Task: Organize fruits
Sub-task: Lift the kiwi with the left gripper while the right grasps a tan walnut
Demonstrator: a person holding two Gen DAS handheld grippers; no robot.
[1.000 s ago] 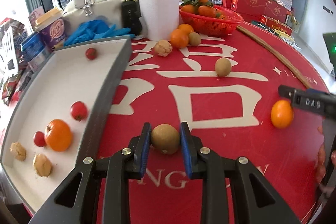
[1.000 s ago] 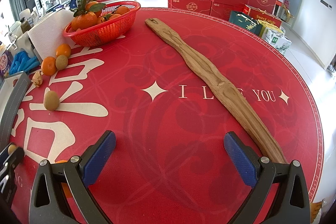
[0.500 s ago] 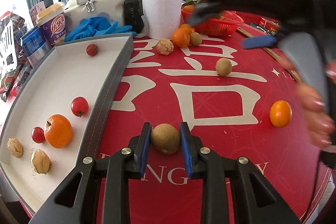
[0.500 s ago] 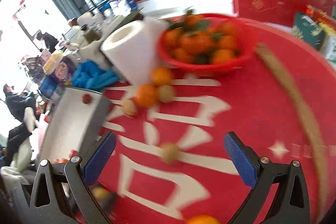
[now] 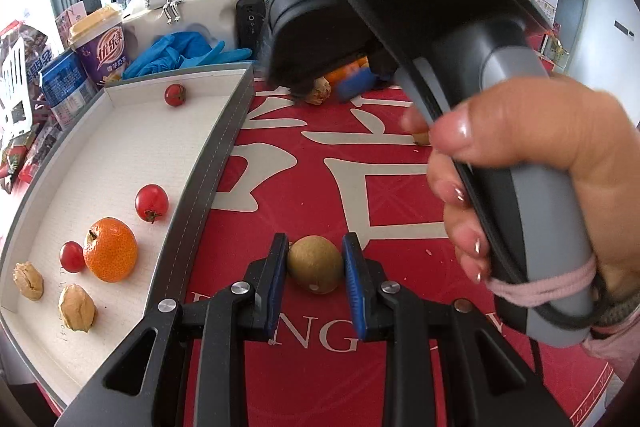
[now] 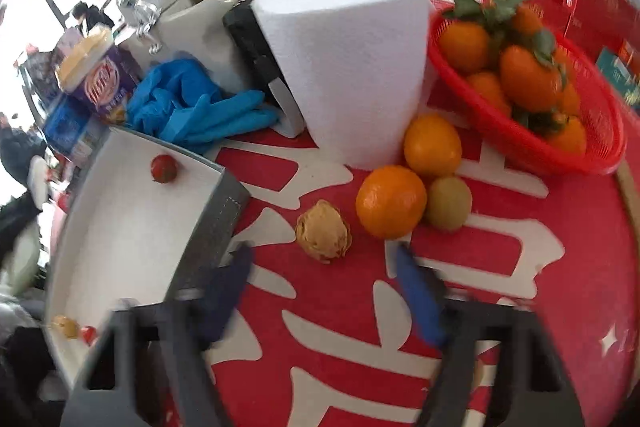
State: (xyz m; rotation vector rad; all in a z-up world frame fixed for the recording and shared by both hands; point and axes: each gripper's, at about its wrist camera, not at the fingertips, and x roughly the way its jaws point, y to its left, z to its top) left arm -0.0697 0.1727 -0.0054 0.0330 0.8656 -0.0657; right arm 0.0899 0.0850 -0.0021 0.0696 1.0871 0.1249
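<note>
Fruits are split between the white tray (image 5: 208, 163) and the red tablecloth (image 5: 304, 195). A kiwi (image 5: 315, 263) is kept pinched on the cloth by the left gripper (image 5: 316, 281), just beside the tray's grey wall. The right gripper (image 6: 324, 291) has been swung across toward the walnut (image 6: 324, 235), its jaws just closing with nothing between them yet. Little room is left there: tray corner, orange (image 6: 390, 201) and paper roll (image 6: 344, 63) crowd the walnut.
</note>
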